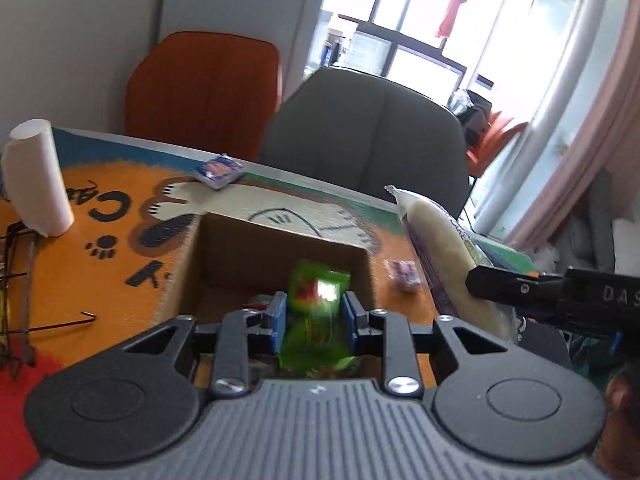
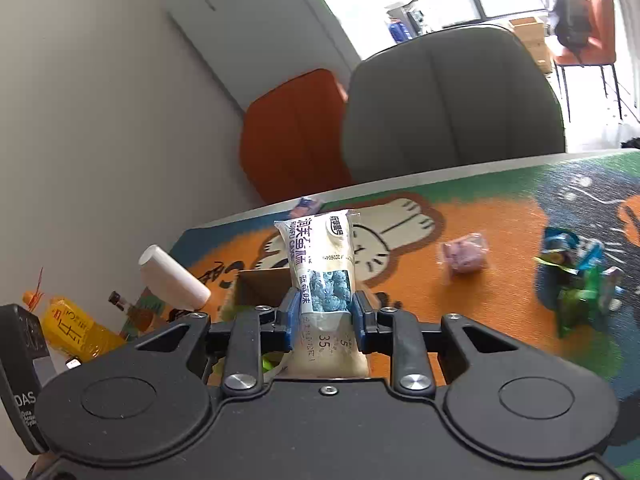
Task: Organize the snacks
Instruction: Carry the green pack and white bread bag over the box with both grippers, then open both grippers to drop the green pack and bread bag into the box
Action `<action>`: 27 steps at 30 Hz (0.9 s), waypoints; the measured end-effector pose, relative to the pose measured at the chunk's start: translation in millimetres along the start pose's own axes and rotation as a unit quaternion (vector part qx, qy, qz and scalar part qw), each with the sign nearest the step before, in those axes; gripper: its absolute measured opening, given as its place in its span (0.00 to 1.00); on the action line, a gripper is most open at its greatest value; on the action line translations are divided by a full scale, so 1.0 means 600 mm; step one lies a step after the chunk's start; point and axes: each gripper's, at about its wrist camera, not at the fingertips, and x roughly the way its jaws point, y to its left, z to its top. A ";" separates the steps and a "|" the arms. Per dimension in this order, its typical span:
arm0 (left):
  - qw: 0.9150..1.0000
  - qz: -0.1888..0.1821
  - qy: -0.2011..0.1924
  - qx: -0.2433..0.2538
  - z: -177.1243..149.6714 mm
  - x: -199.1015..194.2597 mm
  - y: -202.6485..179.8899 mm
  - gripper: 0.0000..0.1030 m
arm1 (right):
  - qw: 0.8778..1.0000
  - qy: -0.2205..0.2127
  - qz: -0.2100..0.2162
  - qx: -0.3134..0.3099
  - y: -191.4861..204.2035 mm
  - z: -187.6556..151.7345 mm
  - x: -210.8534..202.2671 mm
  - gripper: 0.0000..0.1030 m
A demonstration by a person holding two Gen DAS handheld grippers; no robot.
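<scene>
1. The left gripper [image 1: 311, 312] is pinching a green snack packet [image 1: 316, 300], blurred, with its jaws nearly closed, over the open cardboard box [image 1: 224, 256].
2. The right gripper [image 2: 326, 314] is clamping a cake packet [image 2: 320, 264], upright, jaws narrow.
3. A pink snack [image 2: 464, 258] and a pile of wrappers [image 2: 580, 276] are lying apart on the cartoon mat [image 2: 500, 300].

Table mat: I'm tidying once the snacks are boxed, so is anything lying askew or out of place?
Yes. The white paper roll lies tipped at a slant beside the cardboard box. Loose snacks remain scattered: a blue packet at the far edge, a purple one, and a green-blue pile.
</scene>
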 end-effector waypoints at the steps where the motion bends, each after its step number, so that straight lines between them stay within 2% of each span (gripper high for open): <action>1: 1.000 -0.003 -0.004 -0.004 0.002 -0.003 0.007 0.34 | 1.000 0.002 0.002 -0.003 0.006 0.001 0.004 0.25; 3: 1.000 -0.006 -0.013 -0.014 0.006 -0.010 0.022 0.45 | 1.000 0.005 0.004 -0.009 0.019 0.003 0.010 0.25; 12: 0.999 0.020 -0.025 -0.034 0.010 -0.033 0.069 0.51 | 0.999 0.021 0.025 -0.019 0.061 -0.002 0.044 0.25; 13: 0.999 0.023 -0.026 -0.036 0.010 -0.035 0.073 0.52 | 0.999 0.025 0.032 -0.019 0.066 -0.003 0.050 0.27; 15: 0.998 0.030 -0.027 -0.041 0.011 -0.039 0.079 0.55 | 0.998 0.034 0.047 -0.010 0.067 -0.004 0.056 0.42; 16: 0.998 0.033 -0.027 -0.042 0.011 -0.041 0.081 0.56 | 0.998 0.033 0.047 -0.007 0.066 -0.004 0.055 0.45; 17: 0.998 0.037 -0.026 -0.043 0.010 -0.042 0.081 0.58 | 0.999 0.029 0.044 -0.008 0.065 -0.004 0.050 0.47; 21: 0.998 0.045 -0.028 -0.041 0.010 -0.046 0.075 0.73 | 1.000 0.022 0.021 0.005 0.045 -0.001 0.032 0.48; 25: 0.998 0.041 -0.024 -0.029 0.013 -0.043 0.052 0.81 | 1.000 0.020 -0.006 0.007 0.018 0.003 0.002 0.51; 27: 0.999 0.042 -0.024 -0.020 0.012 -0.040 0.036 0.85 | 1.000 0.018 -0.016 0.013 0.003 0.004 -0.013 0.56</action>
